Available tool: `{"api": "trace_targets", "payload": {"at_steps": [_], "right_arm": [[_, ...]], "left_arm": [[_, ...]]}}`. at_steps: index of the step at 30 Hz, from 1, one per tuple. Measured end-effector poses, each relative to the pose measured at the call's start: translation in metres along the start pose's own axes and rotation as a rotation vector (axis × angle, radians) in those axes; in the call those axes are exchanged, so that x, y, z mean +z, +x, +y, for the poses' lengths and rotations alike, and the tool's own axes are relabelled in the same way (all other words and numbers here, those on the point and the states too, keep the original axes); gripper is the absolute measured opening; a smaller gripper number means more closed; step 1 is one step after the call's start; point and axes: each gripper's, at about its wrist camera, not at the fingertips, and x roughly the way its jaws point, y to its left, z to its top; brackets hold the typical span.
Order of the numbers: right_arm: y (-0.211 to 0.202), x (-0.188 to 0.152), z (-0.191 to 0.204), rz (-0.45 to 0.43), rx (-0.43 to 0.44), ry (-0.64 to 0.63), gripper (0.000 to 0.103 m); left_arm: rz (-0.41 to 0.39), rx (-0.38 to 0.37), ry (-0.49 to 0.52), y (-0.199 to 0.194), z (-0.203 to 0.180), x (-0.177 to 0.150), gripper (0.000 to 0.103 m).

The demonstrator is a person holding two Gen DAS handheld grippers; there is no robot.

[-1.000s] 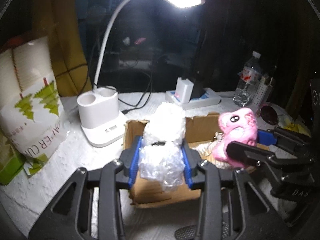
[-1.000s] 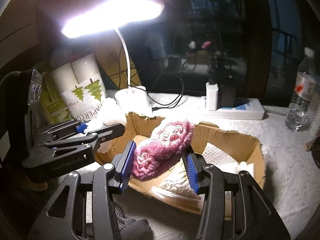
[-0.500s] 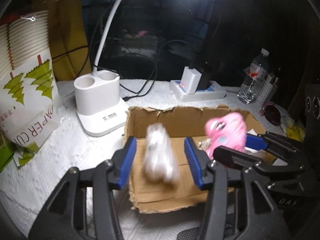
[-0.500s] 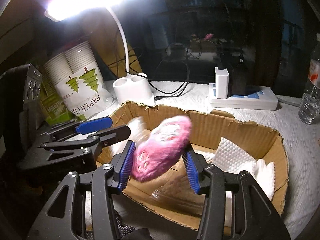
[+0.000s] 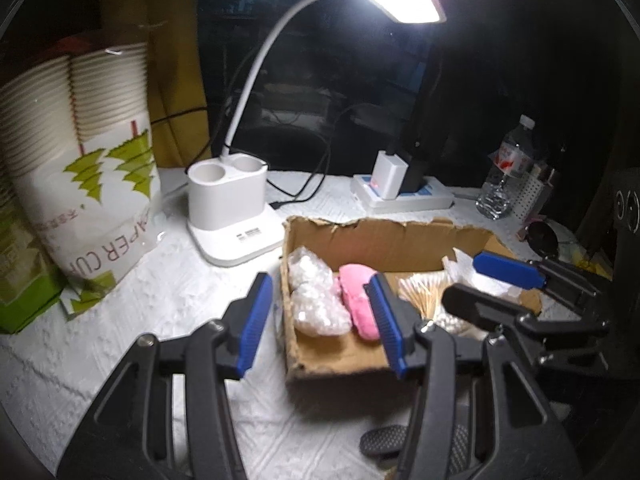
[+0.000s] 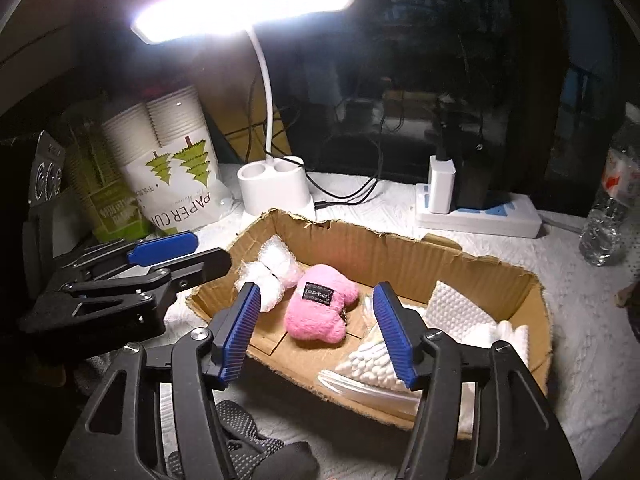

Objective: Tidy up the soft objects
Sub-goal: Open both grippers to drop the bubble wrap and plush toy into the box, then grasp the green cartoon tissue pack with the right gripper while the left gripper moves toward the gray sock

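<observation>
Water bottle (image 6: 612, 204) cut off by right frame edge, pink plush (image 5: 358, 300) partly hidden behind left gripper finger (image 5: 386, 328), paper cup bag (image 5: 76, 168) lettering truncated.

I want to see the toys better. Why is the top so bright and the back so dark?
In both wrist views the desk lamp glares white and washes out its own head; beyond its pool the room falls to black. The pink plush and bubble wrap in the cardboard box are lit sharply. Fisheye lenses bend the edges.

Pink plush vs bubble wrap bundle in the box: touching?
Touching. In the right wrist view, the pink plush lies against the bubble wrap bundle inside the cardboard box, with no floor showing between them. Both grippers are open.
</observation>
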Motion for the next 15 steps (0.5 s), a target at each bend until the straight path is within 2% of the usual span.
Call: {"api": "trace_targets", "payload": {"at_steps": [9, 10, 11, 12, 15], "right_arm": [[-0.03, -0.004, 0.018, -0.017, -0.049, -0.013, 0.062], [-0.033, -0.005, 0.021, -0.019, -0.053, -0.015, 0.062], [-0.037, -0.006, 0.024, -0.021, -0.057, -0.015, 0.062], [-0.04, -0.006, 0.027, -0.023, -0.061, -0.017, 0.062], [-0.05, -0.009, 0.036, -0.031, -0.069, -0.02, 0.062]], "left_arm": [[-0.047, -0.018, 0.013, -0.04, 0.001, -0.013, 0.053], [-0.053, -0.018, 0.015, -0.044, 0.001, -0.014, 0.055], [-0.058, -0.018, 0.014, -0.048, 0.001, -0.016, 0.067], [-0.066, -0.023, 0.01, -0.053, 0.002, -0.017, 0.073], [-0.086, -0.029, 0.007, -0.068, 0.003, -0.022, 0.076]]}}
